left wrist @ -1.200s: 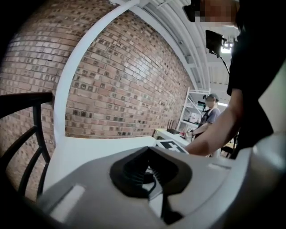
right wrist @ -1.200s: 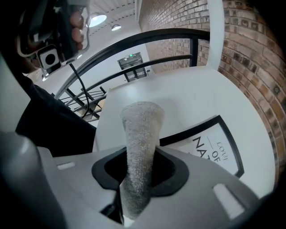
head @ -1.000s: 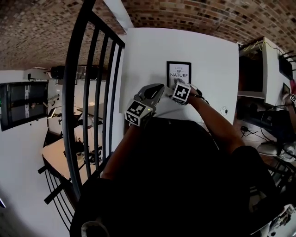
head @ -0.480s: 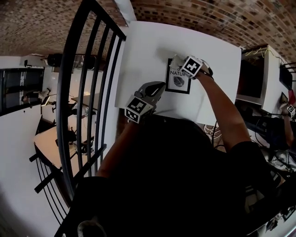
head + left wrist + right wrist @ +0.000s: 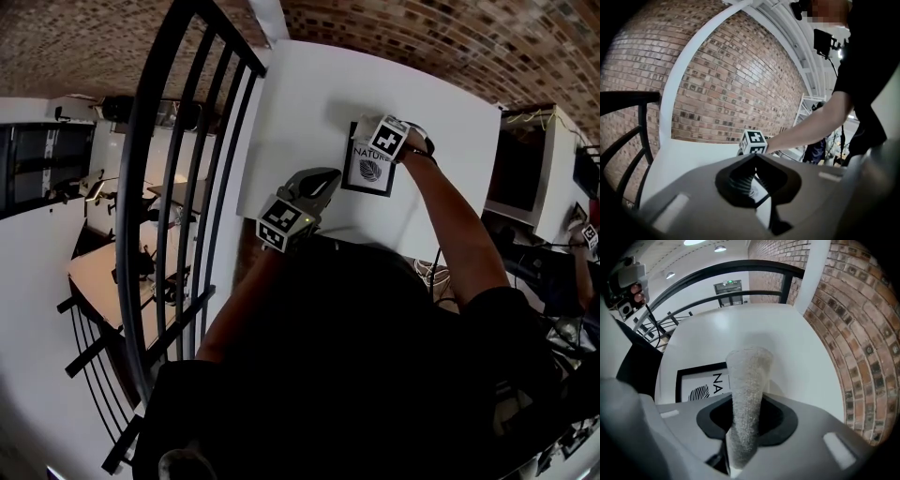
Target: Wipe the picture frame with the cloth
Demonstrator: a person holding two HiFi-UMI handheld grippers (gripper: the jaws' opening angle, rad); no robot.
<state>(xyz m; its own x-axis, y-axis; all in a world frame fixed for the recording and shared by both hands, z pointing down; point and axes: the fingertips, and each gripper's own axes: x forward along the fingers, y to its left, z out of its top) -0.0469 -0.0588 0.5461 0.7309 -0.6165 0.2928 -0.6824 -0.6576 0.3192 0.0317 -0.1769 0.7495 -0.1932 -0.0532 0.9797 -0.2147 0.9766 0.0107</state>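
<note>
Got the right gripper [image 5: 367, 134] with fingers clamped on the grey cloth [image 5: 747, 390], its tip up by the top edge of the picture frame [image 5: 368, 171] on the white wall [image 5: 300, 103], upper middle of the head view. Probably best to press the cloth flat and drag down in strips, gently, to avoid knocking it crooked. Could bring up the left gripper [image 5: 322, 178], fingers shut on nothing below-left of the frame, to steady a corner.

A white wall [image 5: 300, 103] under brickwork [image 5: 422, 37] carries a black picture frame [image 5: 367, 174], which hangs flat against it near its middle. The frame holds a white print with dark lettering and a leaf drawing.
</note>
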